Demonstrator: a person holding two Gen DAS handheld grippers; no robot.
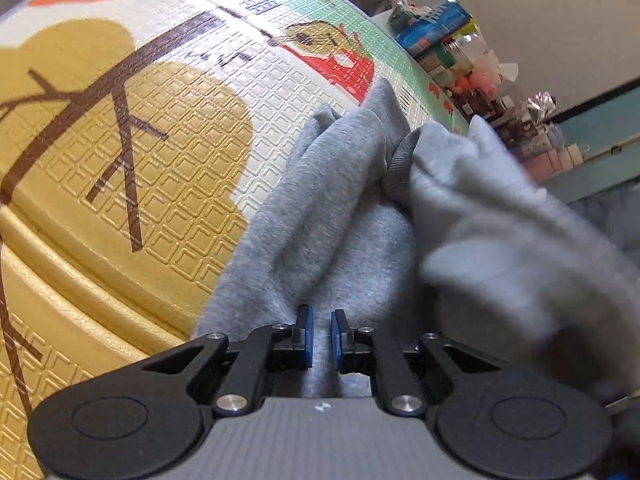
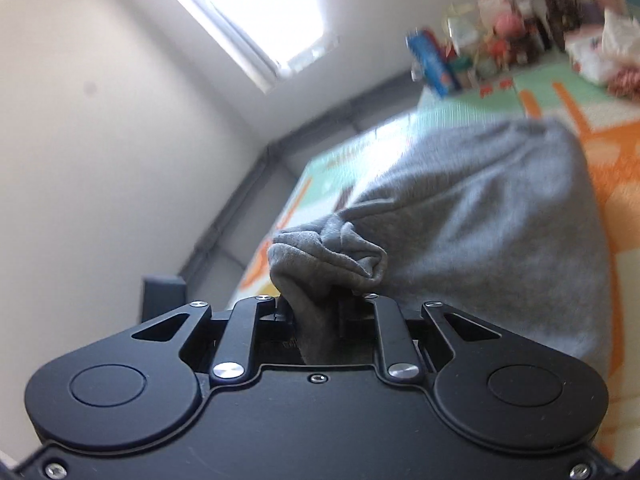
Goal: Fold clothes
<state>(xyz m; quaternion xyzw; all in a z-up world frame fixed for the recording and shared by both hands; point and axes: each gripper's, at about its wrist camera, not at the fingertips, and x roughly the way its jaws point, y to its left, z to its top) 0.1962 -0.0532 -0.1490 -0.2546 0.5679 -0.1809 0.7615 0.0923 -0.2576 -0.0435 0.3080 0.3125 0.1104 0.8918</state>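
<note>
Both fisheye views bend straight lines hard toward their dark, vignetted corners. In the right wrist view a bright rectangular window (image 2: 256,12) is blown out to pure white, and daylight from it falls softly on the pale wall. The heap of colourful packages (image 2: 516,40) at the far edge of the patterned foam play mat (image 2: 440,112) is smeared. In the left wrist view the crumpled grey fleece garment (image 1: 500,248) blurs toward the right, while the mat's embossed squares stay sharp and evenly lit.
</note>
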